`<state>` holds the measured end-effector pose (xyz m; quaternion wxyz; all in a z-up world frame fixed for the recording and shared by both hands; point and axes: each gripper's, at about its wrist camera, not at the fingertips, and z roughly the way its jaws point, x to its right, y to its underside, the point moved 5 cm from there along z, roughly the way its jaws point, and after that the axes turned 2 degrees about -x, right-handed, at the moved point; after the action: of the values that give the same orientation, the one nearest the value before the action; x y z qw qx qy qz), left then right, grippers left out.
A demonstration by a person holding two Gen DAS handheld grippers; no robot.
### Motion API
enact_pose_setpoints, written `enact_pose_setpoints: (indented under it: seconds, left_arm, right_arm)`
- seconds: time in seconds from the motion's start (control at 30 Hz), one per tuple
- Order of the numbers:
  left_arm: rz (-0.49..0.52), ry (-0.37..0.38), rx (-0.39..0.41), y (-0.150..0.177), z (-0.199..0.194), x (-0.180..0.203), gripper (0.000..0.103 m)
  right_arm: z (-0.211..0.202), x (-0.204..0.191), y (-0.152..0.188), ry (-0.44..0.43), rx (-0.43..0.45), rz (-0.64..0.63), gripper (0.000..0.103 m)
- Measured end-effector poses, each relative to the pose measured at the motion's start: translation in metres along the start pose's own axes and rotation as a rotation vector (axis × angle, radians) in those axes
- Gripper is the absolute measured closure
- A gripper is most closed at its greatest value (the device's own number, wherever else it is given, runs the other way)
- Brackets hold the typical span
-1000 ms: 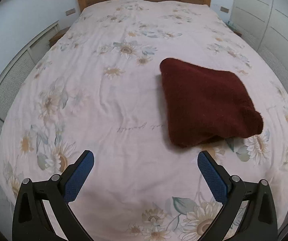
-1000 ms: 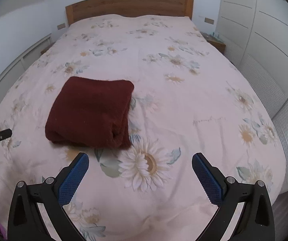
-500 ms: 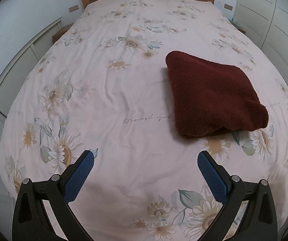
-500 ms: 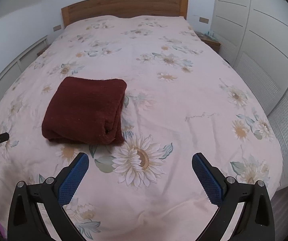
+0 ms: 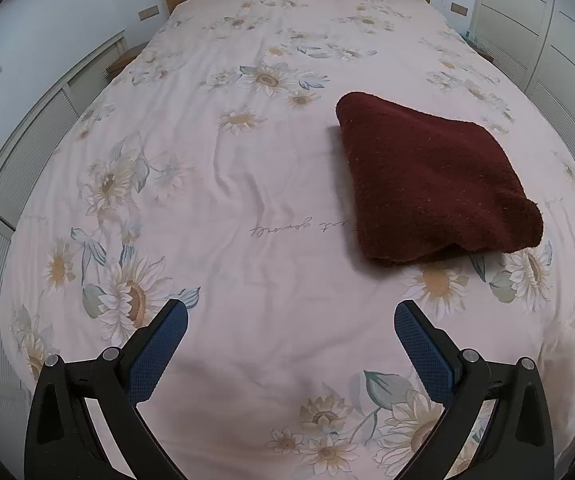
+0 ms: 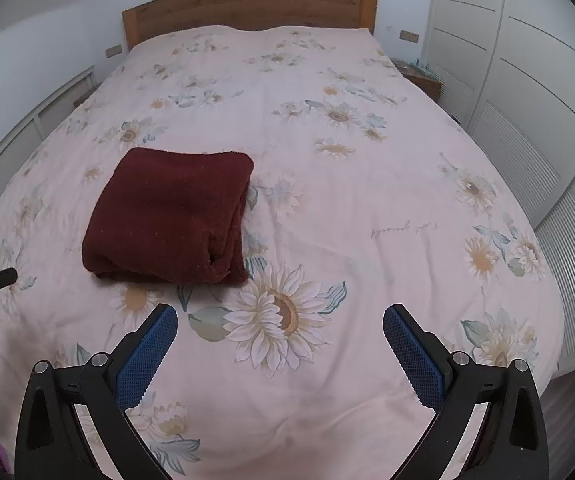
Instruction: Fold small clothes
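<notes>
Two grippers hang above a big bed, and both have their blue fingers spread wide with nothing between them. The left gripper [image 5: 290, 320] is over bare sheet. The right gripper [image 6: 280, 324] is over a large printed sunflower [image 6: 279, 312]. Nothing lies between the grippers and the cloth.

The bed cover [image 5: 223, 168] is pale pink with flowers all over it. A wooden headboard [image 6: 247, 6] stands at the far end. White cupboard doors [image 6: 527, 60] run along the right side.

The dark red fuzzy cloth [image 6: 167, 216] is folded into a thick square. It lies flat on the cover, ahead of both grippers and apart from them. Its stacked layers show along the right-hand edge.
</notes>
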<state>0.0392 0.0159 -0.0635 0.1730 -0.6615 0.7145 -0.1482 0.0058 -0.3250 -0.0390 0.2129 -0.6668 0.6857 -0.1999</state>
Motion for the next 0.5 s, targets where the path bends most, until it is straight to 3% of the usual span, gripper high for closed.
enact_pose_setpoints:
  seconds: [0.5]
  left_arm:
    - [0.005, -0.009, 0.0, 0.0007, 0.0015, -0.0056, 0.001]
  right_arm:
    - [0.0012, -0.0067, -0.0041, 0.006, -0.01, -0.021, 0.0]
